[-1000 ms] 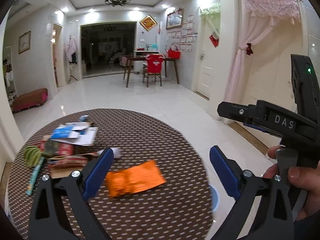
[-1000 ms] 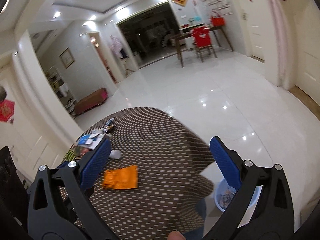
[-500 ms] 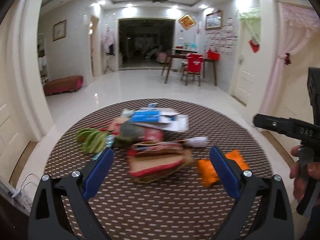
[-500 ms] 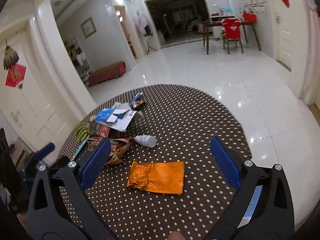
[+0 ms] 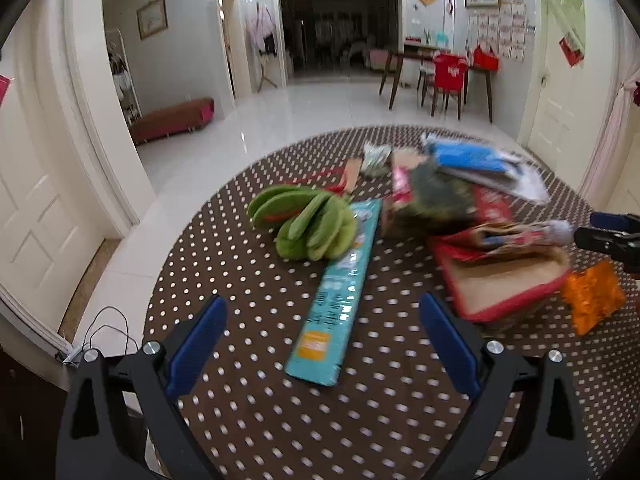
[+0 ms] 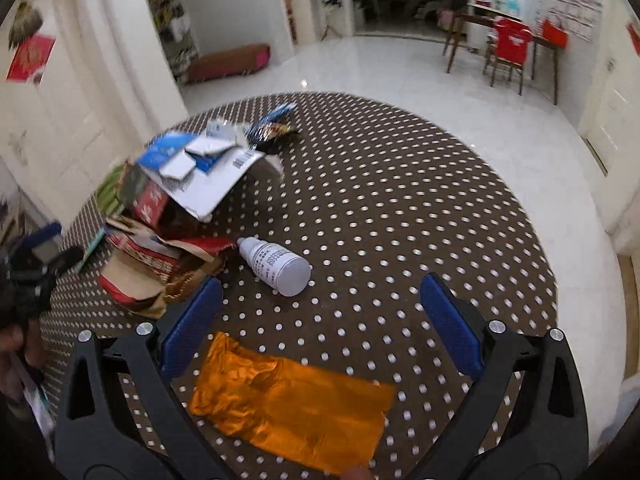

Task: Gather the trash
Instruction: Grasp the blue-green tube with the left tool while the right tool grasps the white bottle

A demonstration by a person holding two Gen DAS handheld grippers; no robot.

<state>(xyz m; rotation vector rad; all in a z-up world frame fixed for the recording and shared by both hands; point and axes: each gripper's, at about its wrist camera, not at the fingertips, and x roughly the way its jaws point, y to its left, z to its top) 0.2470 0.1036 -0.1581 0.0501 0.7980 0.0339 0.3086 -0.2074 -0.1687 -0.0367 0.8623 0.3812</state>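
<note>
Trash lies on a round brown dotted table (image 5: 256, 420). My left gripper (image 5: 322, 344) is open and empty, just above a long teal box (image 5: 336, 300) that lies between its fingers. Right of it sit a torn red carton (image 5: 504, 280) and an orange foil wrapper (image 5: 592, 304). My right gripper (image 6: 320, 328) is open and empty above the orange foil wrapper (image 6: 292, 404), with a white bottle (image 6: 276, 260) lying just beyond. The torn carton (image 6: 140, 272), a blue-and-white flattened box (image 6: 200, 168) and a dark snack bag (image 6: 272, 128) lie at the left.
A bunch of green bananas (image 5: 308, 220) lies beside the teal box. The other gripper shows at the right edge of the left wrist view (image 5: 612, 236) and at the left edge of the right wrist view (image 6: 32, 264). A white tiled floor (image 5: 320, 108) surrounds the table.
Both grippers have swung left and come lower over the table. The left one now faces the teal box and bananas; the right one hangs over the orange wrapper. Both stay open.
</note>
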